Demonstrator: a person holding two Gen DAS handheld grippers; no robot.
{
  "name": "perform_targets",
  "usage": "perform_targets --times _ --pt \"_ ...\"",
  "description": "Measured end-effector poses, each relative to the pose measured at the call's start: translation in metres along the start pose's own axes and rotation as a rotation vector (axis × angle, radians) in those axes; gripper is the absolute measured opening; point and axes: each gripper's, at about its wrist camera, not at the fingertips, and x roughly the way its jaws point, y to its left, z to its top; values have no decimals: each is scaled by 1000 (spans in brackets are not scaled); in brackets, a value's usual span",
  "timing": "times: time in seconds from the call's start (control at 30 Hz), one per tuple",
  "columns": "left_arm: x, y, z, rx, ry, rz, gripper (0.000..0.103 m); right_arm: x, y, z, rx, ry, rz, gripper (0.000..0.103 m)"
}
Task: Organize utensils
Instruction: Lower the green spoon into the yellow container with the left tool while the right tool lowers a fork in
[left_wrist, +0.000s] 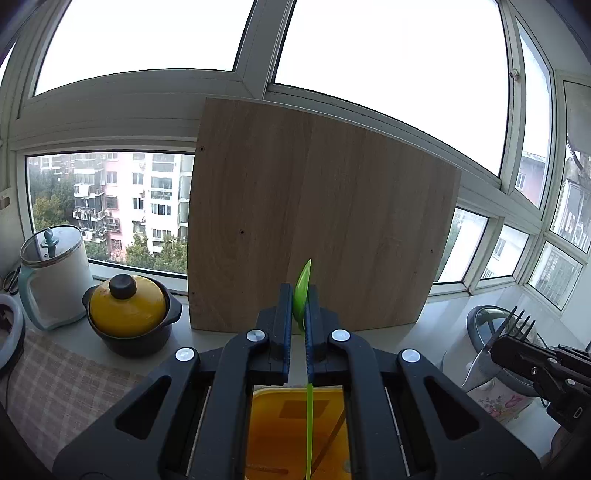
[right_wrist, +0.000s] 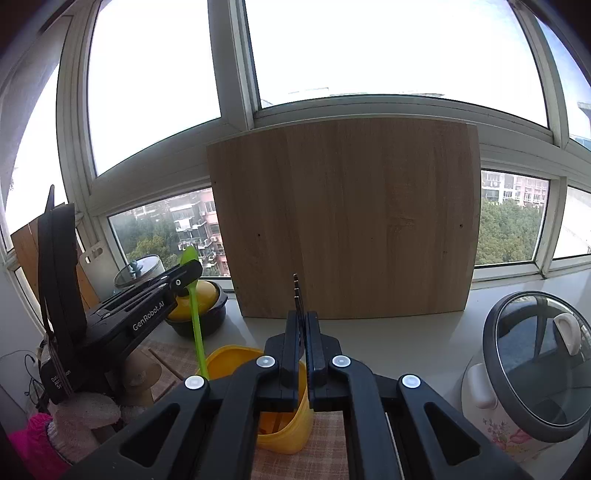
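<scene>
My left gripper (left_wrist: 298, 295) is shut on a green spoon (left_wrist: 302, 288), bowl up, its handle hanging down over the open yellow utensil holder (left_wrist: 295, 424). My right gripper (right_wrist: 303, 325) is shut on a metal fork (right_wrist: 297, 295), tines up, held above the same yellow holder (right_wrist: 284, 435). The right wrist view shows the left gripper (right_wrist: 184, 271) with the green spoon (right_wrist: 195, 325) reaching down toward the holder's rim. The left wrist view shows the right gripper (left_wrist: 506, 339) with the fork (left_wrist: 513, 325) at the right.
A wooden board (left_wrist: 314, 221) leans upright against the window behind the holder. A yellow-lidded black pot (left_wrist: 129, 314) and a white lidded jug (left_wrist: 55, 273) stand at the left. A rice cooker with a glass lid (right_wrist: 532, 369) stands at the right. A checked mat (left_wrist: 55, 387) covers the counter.
</scene>
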Motion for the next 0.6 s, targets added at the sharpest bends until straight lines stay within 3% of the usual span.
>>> perform_targets --times 0.23,0.6 --pt "8 -8 -14 33 32 -2 3 22 1 -13 -16 62 5 0" --pt "-14 9 -27 7 72 -35 3 33 8 -29 -8 119 58 0"
